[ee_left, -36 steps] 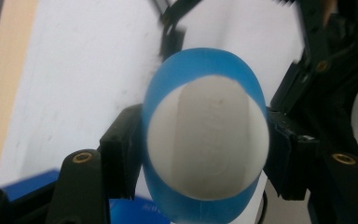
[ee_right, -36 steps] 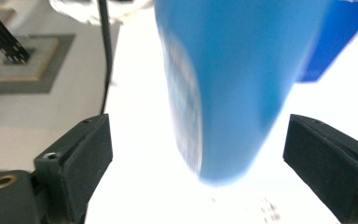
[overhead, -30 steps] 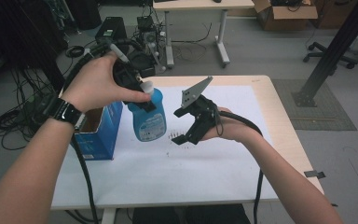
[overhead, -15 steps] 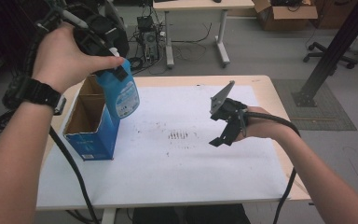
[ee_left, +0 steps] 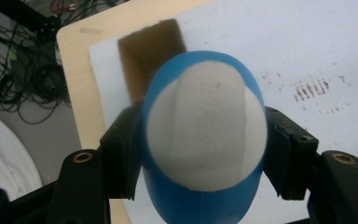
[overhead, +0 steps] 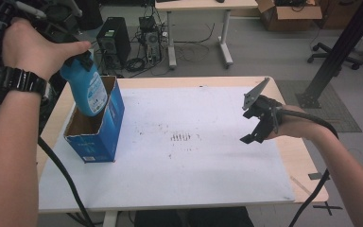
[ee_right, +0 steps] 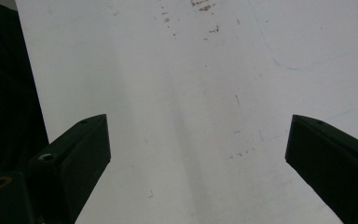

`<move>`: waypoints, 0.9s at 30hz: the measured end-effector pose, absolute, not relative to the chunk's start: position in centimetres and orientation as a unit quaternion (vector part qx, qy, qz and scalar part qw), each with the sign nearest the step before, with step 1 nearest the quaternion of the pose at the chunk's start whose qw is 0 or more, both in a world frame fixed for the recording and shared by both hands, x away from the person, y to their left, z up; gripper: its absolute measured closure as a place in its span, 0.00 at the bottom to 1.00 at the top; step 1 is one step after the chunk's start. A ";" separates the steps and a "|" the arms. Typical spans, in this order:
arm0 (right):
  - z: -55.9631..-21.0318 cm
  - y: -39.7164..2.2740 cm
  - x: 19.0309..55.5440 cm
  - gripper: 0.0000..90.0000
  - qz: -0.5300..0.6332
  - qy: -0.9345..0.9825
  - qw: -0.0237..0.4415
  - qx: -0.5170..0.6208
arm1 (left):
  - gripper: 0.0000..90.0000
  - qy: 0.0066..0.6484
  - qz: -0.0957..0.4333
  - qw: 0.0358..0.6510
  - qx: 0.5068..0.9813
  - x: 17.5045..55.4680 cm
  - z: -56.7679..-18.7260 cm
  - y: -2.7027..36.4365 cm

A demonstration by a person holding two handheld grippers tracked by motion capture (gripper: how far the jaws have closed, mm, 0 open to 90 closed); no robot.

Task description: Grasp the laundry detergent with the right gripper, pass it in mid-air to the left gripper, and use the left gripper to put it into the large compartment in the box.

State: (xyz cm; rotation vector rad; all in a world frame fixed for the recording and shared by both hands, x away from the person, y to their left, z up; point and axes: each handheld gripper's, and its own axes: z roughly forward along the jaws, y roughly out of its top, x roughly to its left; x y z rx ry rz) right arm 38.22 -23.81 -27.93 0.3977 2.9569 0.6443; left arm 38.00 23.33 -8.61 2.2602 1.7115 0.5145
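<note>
left claw [ee_left: 204, 154]: we see it clamped on the blue bottle [overhead: 86, 87], over the box [overhead: 97, 130]
right claw [ee_right: 198, 154]: wide, empty, just narrowing slightly above the bench [overhead: 208, 165]
left gripper view: we see the bottle's white base

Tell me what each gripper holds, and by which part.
The left gripper clamps the blue bottle by its body's two sides, just above the open blue box. The right gripper is open and holds nothing.

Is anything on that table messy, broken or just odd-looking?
Mostly tidy. The white sheet carries dark smudges near its middle, like old marks rather than a spill. The blue box stands open-topped at the left edge, with the blue bottle hanging tilted at its mouth, clamped by the left gripper.
</note>
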 end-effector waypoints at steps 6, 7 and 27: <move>-27.8 -24.9 38.2 0.07 0.209 0.967 0.045 0.140 | 0.42 0.612 0.168 0.131 0.762 38.3 -9.4 24.7; -27.8 -25.1 38.2 0.07 0.209 0.967 0.045 0.140 | 0.42 0.614 0.171 0.133 0.759 38.3 -9.6 24.9; -27.4 -26.2 38.1 0.08 0.210 0.965 0.044 0.149 | 0.42 0.651 0.147 0.116 0.736 39.6 -16.2 27.2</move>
